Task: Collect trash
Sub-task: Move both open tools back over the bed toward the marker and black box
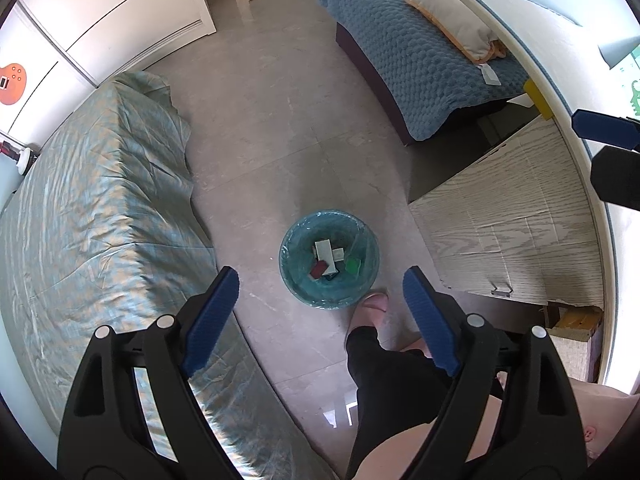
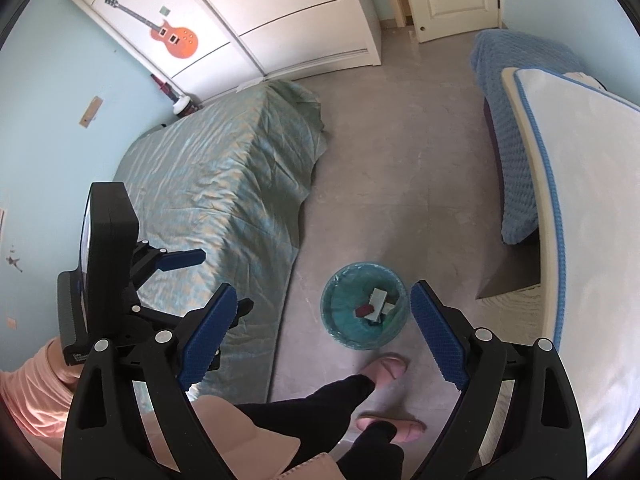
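A round bin lined with a teal bag [image 1: 294,276] stands on the grey floor between two beds; it also shows in the right wrist view [image 2: 340,320]. Several pieces of trash [image 1: 330,258] lie inside: pale boxes, a red piece and a green piece, also visible in the right wrist view [image 2: 374,306]. My left gripper [image 1: 322,284] is open and empty, held high above the bin. My right gripper [image 2: 322,304] is open and empty, also high above the bin. The left gripper's body [image 2: 120,264] shows at the left of the right wrist view.
A bed with a green-gold cover [image 1: 100,200] lies left of the bin. A blue-covered bed [image 1: 420,68] with a pillow [image 1: 460,28] is far right. A wood-grain cabinet [image 1: 500,220] and white mattress [image 2: 592,200] stand right. The person's legs and pink slippers [image 2: 386,368] are beside the bin.
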### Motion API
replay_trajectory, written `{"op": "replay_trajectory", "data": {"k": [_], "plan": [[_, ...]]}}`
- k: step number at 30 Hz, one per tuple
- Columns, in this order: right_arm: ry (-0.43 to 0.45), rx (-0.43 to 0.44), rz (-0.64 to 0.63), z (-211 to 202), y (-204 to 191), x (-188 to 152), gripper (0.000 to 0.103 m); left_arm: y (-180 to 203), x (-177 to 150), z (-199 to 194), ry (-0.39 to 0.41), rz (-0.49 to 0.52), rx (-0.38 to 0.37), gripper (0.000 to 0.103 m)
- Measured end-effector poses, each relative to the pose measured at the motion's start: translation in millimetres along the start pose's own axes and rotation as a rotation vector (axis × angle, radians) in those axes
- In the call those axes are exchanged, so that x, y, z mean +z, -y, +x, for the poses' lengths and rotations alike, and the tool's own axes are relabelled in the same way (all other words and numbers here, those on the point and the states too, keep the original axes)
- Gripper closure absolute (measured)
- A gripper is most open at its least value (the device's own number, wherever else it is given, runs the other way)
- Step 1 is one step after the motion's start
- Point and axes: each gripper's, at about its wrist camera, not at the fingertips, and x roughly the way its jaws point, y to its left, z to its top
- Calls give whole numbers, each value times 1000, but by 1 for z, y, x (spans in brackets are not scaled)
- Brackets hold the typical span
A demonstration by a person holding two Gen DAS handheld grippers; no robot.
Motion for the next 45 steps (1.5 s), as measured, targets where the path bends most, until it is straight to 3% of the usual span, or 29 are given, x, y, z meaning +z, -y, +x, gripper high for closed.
{"op": "replay_trajectory", "data": {"k": [10, 24, 35, 45], "plan": [[49, -30, 52, -24, 15, -19, 15, 21, -1, -3, 2, 51, 5, 20], [151, -106, 202, -74, 53, -65, 14, 85, 4, -21, 29, 195, -26, 20], [240, -193, 338, -122, 94, -119, 13, 163, 1, -38, 72, 355, -65, 18], [338, -274, 492, -173, 131, -190, 11, 241, -8, -50, 101, 540, -106, 12]]}}
